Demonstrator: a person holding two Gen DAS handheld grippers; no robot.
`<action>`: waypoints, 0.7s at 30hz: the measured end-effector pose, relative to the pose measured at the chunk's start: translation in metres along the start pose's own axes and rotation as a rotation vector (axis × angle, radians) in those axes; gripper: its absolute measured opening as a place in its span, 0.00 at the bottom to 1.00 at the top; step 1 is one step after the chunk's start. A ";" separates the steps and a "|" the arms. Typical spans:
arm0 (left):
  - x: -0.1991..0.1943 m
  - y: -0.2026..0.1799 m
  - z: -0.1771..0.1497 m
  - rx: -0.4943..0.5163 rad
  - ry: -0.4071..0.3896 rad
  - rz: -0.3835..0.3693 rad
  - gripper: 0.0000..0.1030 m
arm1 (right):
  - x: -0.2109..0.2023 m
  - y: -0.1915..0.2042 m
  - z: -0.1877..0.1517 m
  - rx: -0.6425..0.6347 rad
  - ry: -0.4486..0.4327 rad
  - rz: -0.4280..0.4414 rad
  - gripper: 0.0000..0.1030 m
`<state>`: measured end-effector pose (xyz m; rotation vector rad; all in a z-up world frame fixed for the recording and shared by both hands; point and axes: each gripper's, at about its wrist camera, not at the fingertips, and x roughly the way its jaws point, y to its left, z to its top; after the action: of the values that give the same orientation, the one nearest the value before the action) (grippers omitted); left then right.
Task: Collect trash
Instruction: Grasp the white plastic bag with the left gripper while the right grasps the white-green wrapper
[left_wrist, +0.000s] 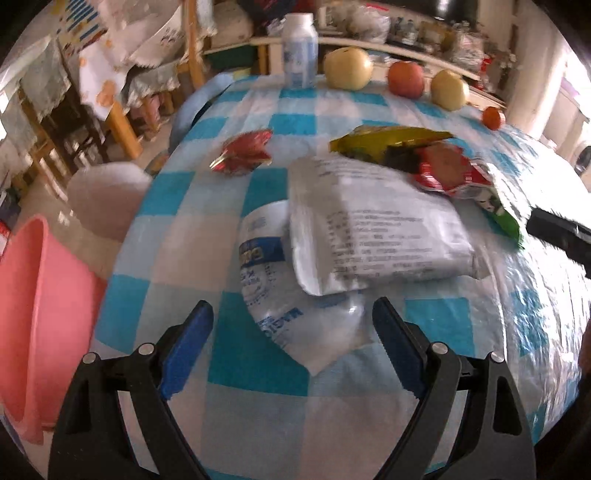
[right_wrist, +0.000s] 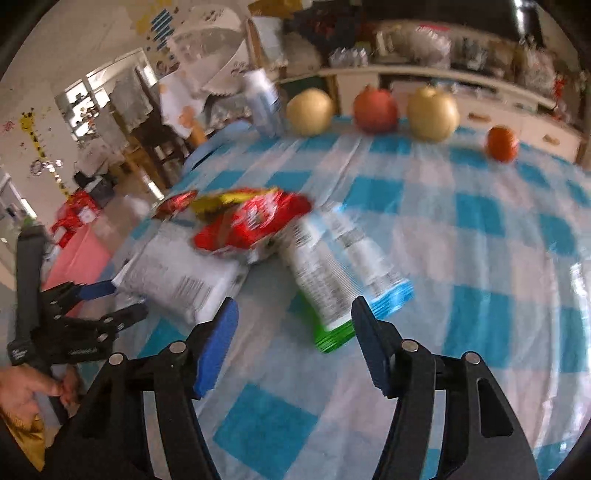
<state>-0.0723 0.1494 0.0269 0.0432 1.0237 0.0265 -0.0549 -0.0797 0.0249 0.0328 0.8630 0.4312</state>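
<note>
Both jaws gape empty: left gripper (left_wrist: 291, 325) over a clear wrapper (left_wrist: 295, 295), right gripper (right_wrist: 293, 325) near a green packet (right_wrist: 328, 325), mid-bench.

A glossy plastic checked cloth (left_wrist: 258, 122) covers the tabletop, the red wrapper (right_wrist: 255, 221) is shiny foil, the white pouch (left_wrist: 373, 229) matt, and the pink basin (left_wrist: 33, 317) smooth plastic.

Beyond your counter's blue-and-white checked cloth (right_wrist: 480, 221), you face a long cream sideboard (right_wrist: 461, 92) cluttered on top. To your left stand wooden chairs (left_wrist: 122, 122) draped with lace cloths, a bright window (right_wrist: 92, 99), and a giraffe sticker (right_wrist: 31, 129) on the pale wall.
</note>
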 end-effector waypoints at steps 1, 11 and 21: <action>-0.001 -0.002 0.000 0.016 -0.007 -0.002 0.86 | 0.000 -0.002 0.001 -0.005 -0.006 -0.033 0.74; 0.011 -0.004 0.011 0.144 -0.026 -0.006 0.86 | 0.032 -0.011 0.006 -0.010 0.072 -0.082 0.88; 0.019 0.001 0.017 0.162 -0.036 -0.070 0.86 | 0.051 -0.013 0.017 -0.031 0.077 -0.063 0.88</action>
<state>-0.0480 0.1506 0.0193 0.1554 0.9892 -0.1206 -0.0081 -0.0695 -0.0037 -0.0395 0.9302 0.3890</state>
